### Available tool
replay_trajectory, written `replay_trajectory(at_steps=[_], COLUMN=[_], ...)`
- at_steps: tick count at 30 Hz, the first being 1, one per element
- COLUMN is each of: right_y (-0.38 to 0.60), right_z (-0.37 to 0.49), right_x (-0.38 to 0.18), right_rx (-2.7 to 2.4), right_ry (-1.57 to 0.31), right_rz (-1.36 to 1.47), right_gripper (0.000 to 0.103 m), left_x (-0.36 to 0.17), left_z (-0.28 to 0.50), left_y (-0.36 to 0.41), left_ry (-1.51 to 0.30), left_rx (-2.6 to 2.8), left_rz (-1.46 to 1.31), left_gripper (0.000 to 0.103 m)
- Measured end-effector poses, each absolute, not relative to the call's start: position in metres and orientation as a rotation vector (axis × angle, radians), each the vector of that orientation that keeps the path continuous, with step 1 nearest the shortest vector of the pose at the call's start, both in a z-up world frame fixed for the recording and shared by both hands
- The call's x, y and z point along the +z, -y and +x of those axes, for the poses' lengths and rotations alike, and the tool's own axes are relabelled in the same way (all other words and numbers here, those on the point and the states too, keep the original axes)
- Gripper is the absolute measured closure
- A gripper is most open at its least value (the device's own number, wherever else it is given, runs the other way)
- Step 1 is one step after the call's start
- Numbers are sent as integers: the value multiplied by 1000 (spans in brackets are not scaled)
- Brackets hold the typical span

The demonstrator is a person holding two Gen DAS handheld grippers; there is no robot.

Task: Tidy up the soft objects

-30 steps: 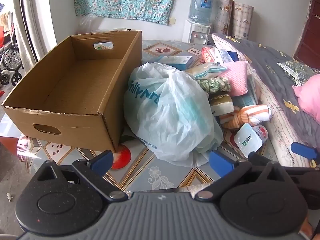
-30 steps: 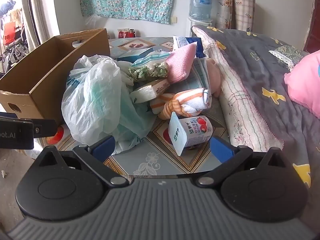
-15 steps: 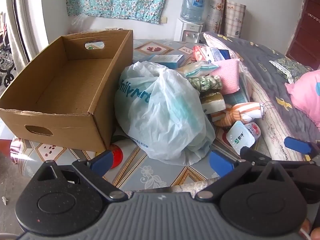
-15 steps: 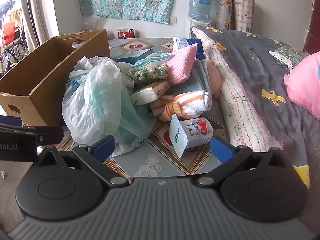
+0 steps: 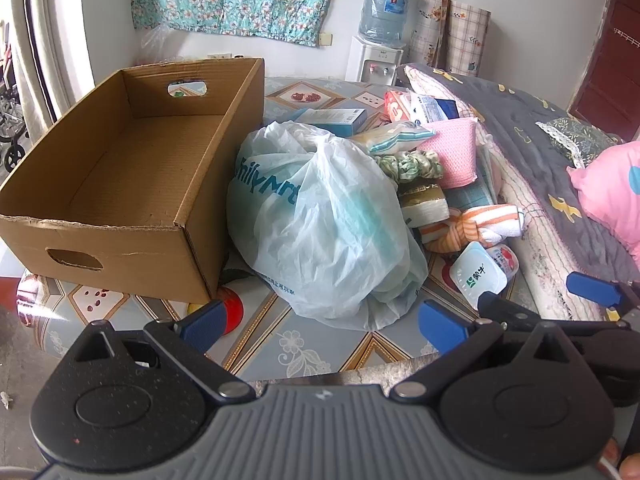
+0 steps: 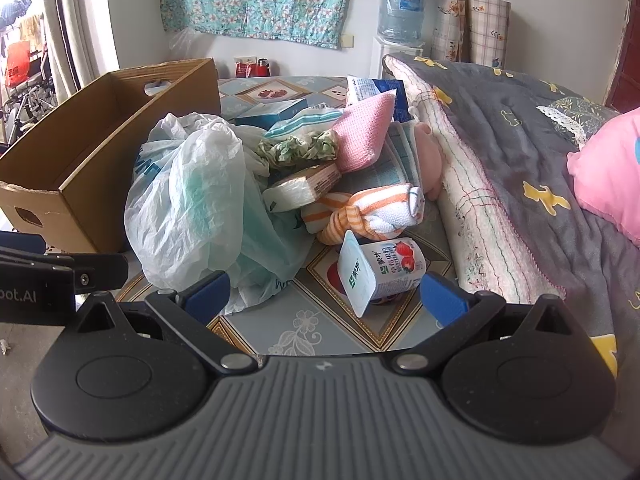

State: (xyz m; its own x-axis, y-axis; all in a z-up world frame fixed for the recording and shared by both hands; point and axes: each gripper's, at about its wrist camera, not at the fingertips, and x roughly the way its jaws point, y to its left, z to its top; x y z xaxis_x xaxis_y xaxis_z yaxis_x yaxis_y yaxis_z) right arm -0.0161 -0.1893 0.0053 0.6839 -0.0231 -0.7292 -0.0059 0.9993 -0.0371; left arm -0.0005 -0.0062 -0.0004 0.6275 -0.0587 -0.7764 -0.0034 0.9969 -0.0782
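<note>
An empty cardboard box [image 5: 132, 184] [image 6: 80, 148] stands at the left of the table. Beside it lies a white plastic bag [image 5: 324, 224] [image 6: 196, 204]. Behind the bag is a heap: a pink knitted cloth [image 5: 452, 152] [image 6: 364, 136], a green scrunchie [image 5: 408, 166] [image 6: 300, 148], an orange striped towel [image 5: 472, 226] [image 6: 372, 216] and a yogurt cup [image 5: 480, 270] [image 6: 380, 270]. My left gripper [image 5: 324, 322] is open, short of the bag. My right gripper [image 6: 326, 294] is open, its fingers on either side of the yogurt cup and short of it.
A grey quilt [image 6: 520, 152] and a pink pillow [image 6: 608, 172] fill the right side. Boxes and packets [image 5: 332, 118] lie behind the heap. A water dispenser [image 5: 376, 52] stands at the back wall. The tablecloth's front edge [image 5: 280, 352] is near me.
The left gripper has drawn back and risen a little, so the box and bag sit higher in its view. The right view has barely shifted. Both grippers stay open.
</note>
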Motion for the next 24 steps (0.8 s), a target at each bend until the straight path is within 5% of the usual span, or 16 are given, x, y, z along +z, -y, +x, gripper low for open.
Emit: replay_trajectory(at_steps=[24], right_y=[192], right_z=[-16], right_x=[6], right_rx=[-14], right_ry=[-814], right_rz=[-43], right_gripper=[1], left_x=[-1], left_z=[1], left_y=[6], left_ry=[-891], left_rx=[-42], left_rz=[-74], left_gripper=[1])
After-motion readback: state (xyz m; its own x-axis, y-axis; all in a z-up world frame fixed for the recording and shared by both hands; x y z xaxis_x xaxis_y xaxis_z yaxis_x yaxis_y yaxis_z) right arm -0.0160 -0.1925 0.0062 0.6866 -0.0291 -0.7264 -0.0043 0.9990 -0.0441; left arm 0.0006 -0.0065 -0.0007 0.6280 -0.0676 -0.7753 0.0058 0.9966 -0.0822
